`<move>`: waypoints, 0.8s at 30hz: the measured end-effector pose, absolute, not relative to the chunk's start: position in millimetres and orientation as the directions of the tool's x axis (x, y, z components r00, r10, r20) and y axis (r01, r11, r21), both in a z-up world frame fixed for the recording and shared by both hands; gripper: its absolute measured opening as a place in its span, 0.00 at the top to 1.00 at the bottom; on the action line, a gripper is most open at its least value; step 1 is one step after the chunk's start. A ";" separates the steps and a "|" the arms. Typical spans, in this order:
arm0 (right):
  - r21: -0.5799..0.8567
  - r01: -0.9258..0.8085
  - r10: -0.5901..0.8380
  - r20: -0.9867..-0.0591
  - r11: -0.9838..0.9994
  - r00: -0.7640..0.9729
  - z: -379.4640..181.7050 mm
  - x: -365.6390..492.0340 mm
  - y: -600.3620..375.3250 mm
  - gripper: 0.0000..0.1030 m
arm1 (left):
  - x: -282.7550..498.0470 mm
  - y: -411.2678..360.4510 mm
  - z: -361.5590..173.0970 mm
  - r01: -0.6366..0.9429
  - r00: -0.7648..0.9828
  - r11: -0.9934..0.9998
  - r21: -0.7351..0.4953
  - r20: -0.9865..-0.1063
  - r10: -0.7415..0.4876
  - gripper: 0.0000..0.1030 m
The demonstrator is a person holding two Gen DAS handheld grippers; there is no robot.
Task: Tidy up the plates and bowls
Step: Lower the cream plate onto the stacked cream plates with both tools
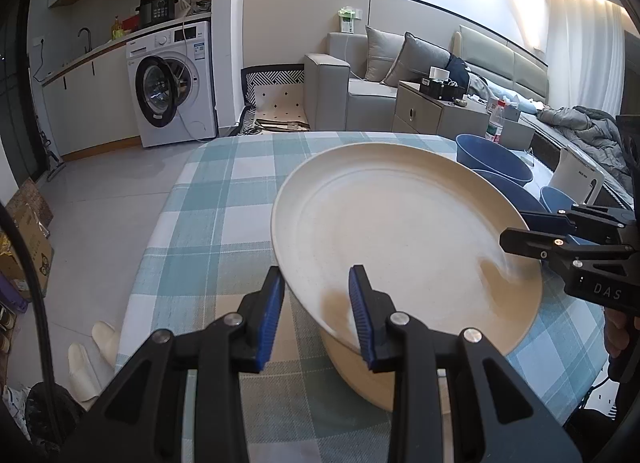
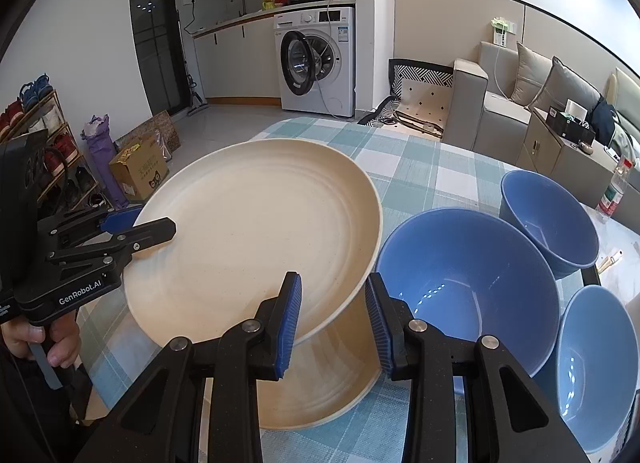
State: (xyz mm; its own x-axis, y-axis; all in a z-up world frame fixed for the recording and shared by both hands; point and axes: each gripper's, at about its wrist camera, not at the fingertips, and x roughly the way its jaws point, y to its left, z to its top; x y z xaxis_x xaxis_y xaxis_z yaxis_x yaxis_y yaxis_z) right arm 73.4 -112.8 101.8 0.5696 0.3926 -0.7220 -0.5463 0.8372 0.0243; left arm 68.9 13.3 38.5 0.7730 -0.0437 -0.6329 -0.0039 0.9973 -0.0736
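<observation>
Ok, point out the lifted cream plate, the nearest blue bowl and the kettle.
Cream plate (image 2: pixel 256 239), right wrist view, inner face.
Nearest blue bowl (image 2: pixel 472 275), right wrist view, inside wall.
Kettle (image 1: pixel 576 179), left wrist view, white body.

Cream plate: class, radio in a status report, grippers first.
Left gripper and right gripper both shut on the cream plate's rim, opposite sides. Plate tilted over a second cream plate on the checked tablecloth. Three blue bowls close beside.

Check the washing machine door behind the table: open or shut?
Open. The washing machine has its round door swung outward on its left side, with the drum opening visible beside it; the left wrist view shows the same.
</observation>
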 end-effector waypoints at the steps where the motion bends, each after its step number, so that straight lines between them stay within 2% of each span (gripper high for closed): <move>1: 0.027 -0.546 0.394 -0.722 0.837 0.569 101.0 71.8 -112.6 0.66 | 69.9 12.8 38.4 -0.004 0.773 0.997 -0.073 -0.633 -0.044 0.70; 12: 0.057 -0.530 0.402 -0.721 0.846 0.564 89.5 63.9 -121.3 0.66 | 62.7 10.1 28.9 0.004 0.763 0.996 -0.085 -0.644 -0.058 0.70; 24: 0.029 -0.530 0.380 -0.730 0.848 0.568 76.3 53.8 -120.3 0.66 | 61.3 9.6 18.6 -0.002 0.759 0.997 -0.079 -0.649 -0.049 0.70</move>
State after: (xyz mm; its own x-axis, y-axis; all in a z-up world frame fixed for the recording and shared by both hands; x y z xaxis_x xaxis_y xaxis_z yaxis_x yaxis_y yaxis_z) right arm 53.8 -120.3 76.3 0.5679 0.3798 -0.7302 -0.5297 0.8477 0.0290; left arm 61.3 9.6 18.6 0.7593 -0.0493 -0.6489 -0.0024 0.9969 -0.0786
